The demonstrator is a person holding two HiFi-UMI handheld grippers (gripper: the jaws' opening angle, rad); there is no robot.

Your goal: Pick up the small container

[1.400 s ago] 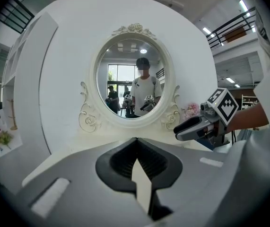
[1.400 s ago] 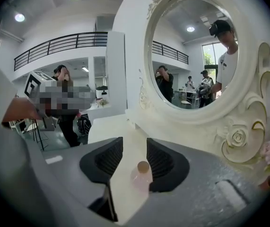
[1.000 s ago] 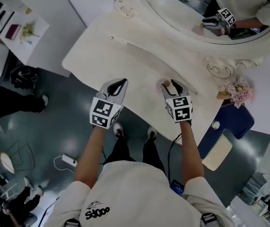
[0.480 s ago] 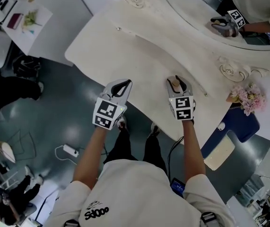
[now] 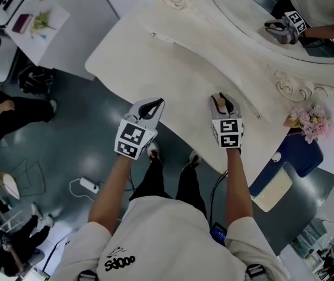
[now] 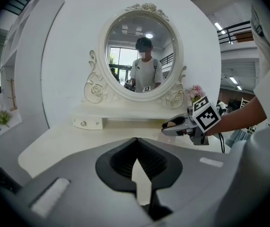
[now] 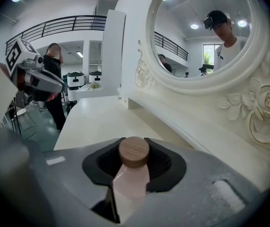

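The small container [image 5: 219, 103] is a pale pink bottle with a round wooden cap [image 7: 134, 151]. It stands on the white dressing table [image 5: 155, 57] near the front edge. My right gripper [image 5: 220, 97] reaches over that edge, and its jaws are closing around the bottle. The bottle sits between the black pads [image 7: 165, 162], slightly to the right, with a dark gap still showing on its left side. My left gripper [image 5: 152, 102] hovers at the table's front edge to the left. Its jaws [image 6: 135, 141] meet at the tips with nothing between them.
An oval mirror [image 5: 272, 16] in a carved white frame stands at the table's back. Pink flowers [image 5: 310, 122] sit at the right end. A small drawer box [image 6: 88, 122] lies under the mirror. A blue seat [image 5: 286, 154] is below right; a seated person [image 5: 3, 110] is at far left.
The right gripper has slid forward so the bottle now sits between its jaws, and the jaws have narrowed around it. The left gripper has barely moved.
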